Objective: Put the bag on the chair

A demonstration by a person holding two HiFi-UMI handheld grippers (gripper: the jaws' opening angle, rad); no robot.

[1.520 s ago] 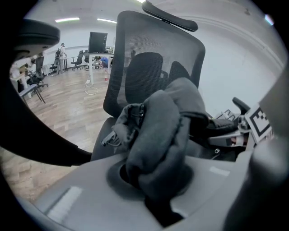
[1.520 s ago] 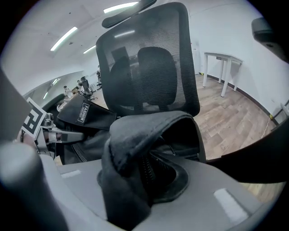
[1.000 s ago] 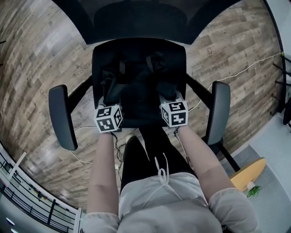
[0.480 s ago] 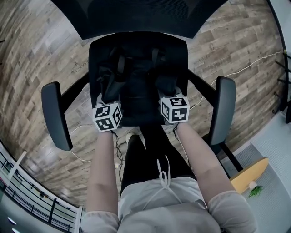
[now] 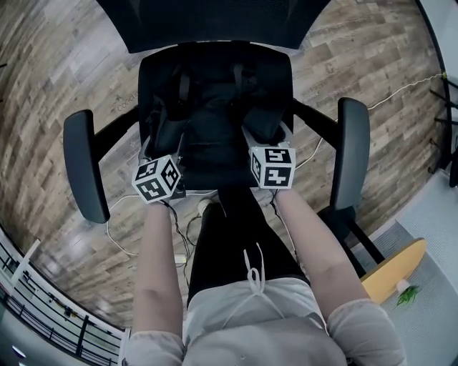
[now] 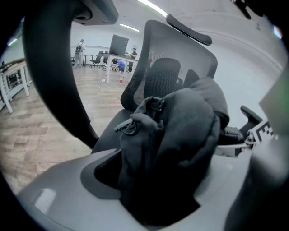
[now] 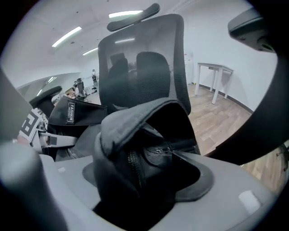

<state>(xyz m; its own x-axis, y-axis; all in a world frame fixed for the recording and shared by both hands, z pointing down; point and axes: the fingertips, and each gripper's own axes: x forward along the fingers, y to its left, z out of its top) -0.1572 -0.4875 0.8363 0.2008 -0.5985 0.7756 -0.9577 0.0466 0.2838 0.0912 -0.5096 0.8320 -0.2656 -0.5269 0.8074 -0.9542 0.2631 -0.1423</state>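
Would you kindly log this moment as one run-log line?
black bag: on chair seat | left claw: opening, bag fabric between | right claw: opening, bag fabric between

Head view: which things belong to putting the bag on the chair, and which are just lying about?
Job: bag, chair, left gripper and right gripper, fingers opening with bag fabric between them.
Lying about: white floor cable, yellow board, small green item.

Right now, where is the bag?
In the head view the bag lies on the chair seat, centred between the left armrest and the right armrest, just in front of the backrest.
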